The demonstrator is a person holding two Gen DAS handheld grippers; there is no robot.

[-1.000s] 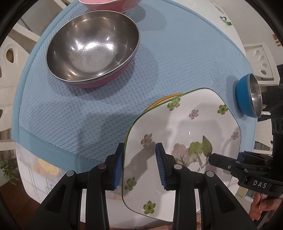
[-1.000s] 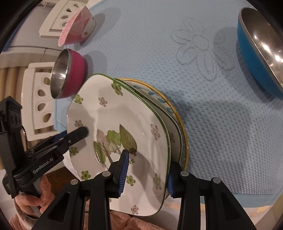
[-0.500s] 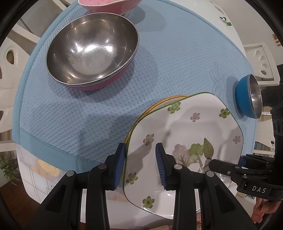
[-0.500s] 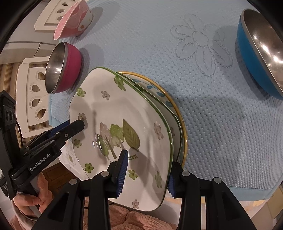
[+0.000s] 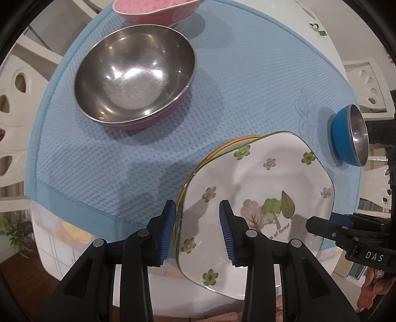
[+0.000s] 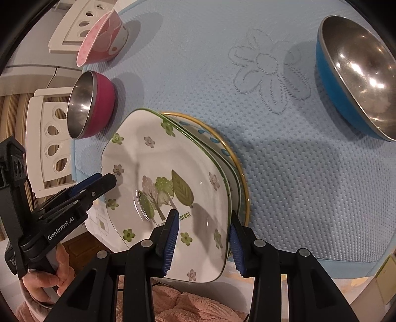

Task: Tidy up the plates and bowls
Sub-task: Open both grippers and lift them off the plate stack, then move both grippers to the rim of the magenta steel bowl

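**Over the table's near edge: both grippers on the stacked plates**

At the near edge of the blue mat (image 5: 138, 158), the left gripper (image 5: 198, 230) points straight down, its jaws narrow and opening, straddling the left rim of the floral plate (image 5: 259, 198). The outer pad sits outside the rim, the inner pad lies over the plate's face; whether they press, can't tell. Right gripper (image 6: 203, 237) tilts steeply down, jaws narrow, one pad on the plate's face, the other behind the right rim of the stack, clamped on it.

Floral plate: white, squarish with rounded corners, thin green rim, small flowers, trees and a leaf at centre with printed lettering. It lies on top of a yellow-rimmed plate (image 6: 237, 163), partly overhanging the table edge.

Left wrist view, left to right: steel bowl with pink outside (image 5: 133, 76) upright at far left, pink dotted bowl (image 5: 153, 10) behind it, then the plates, then a blue bowl (image 5: 346, 138) near the plate's far right corner. It also shows the right gripper's tip at the plate's right edge, and fingers below.

Right wrist view only: blue markings on the lower plate, a flower stitched in the mat, the left gripper body with the person's hand (image 6: 49, 277) under it, pink fabric at the bottom.
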